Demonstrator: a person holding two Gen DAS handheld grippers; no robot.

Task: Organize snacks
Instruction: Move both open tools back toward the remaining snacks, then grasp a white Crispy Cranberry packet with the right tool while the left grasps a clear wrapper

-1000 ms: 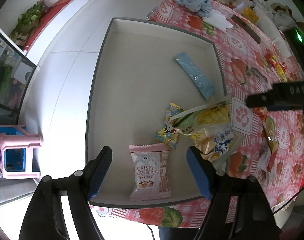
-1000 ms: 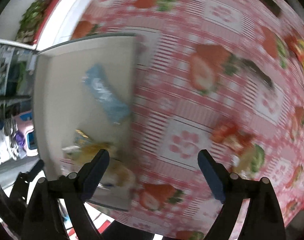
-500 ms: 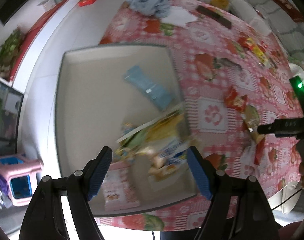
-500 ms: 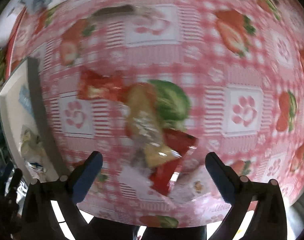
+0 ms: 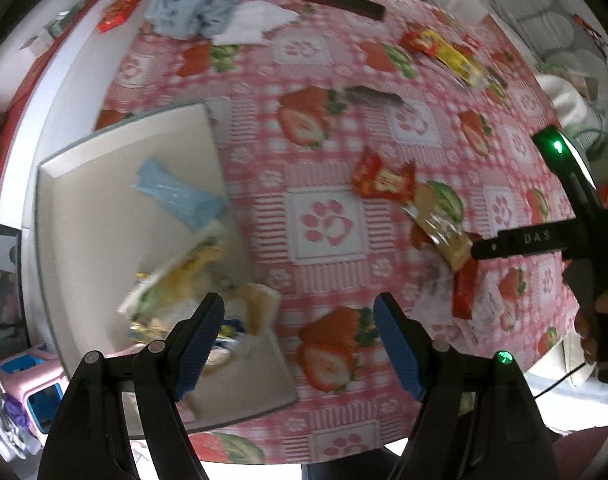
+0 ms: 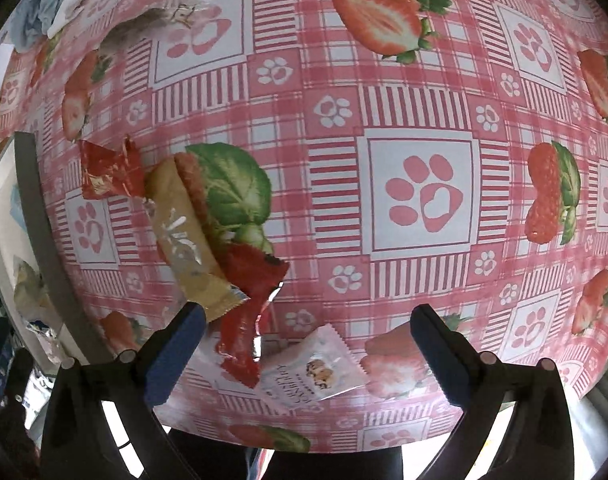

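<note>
Between the right gripper's (image 6: 304,344) wide-spread jaws, which have just been opening, sits a little pile of snacks on the strawberry-and-paw tablecloth (image 6: 420,192), nothing pinched yet. A crinkly red packet (image 6: 246,320) lies closest to its left finger, half over a long tan-gold bar (image 6: 188,240) that runs up and away from the gripper. Past that bar's far end there's a second red wrapper (image 6: 108,172) with twisted ends. Right under the gripper, a pale pink pouch (image 6: 312,372) with a cookie picture pokes out from beneath the red packet.

The left gripper (image 5: 300,340) is spread too and empty, hanging over the near corner of the white tray (image 5: 88,240). Inside the tray, ahead of its left finger, there's a blurry yellow heap (image 5: 184,280) and, further off, a light blue bar (image 5: 176,196).
</note>
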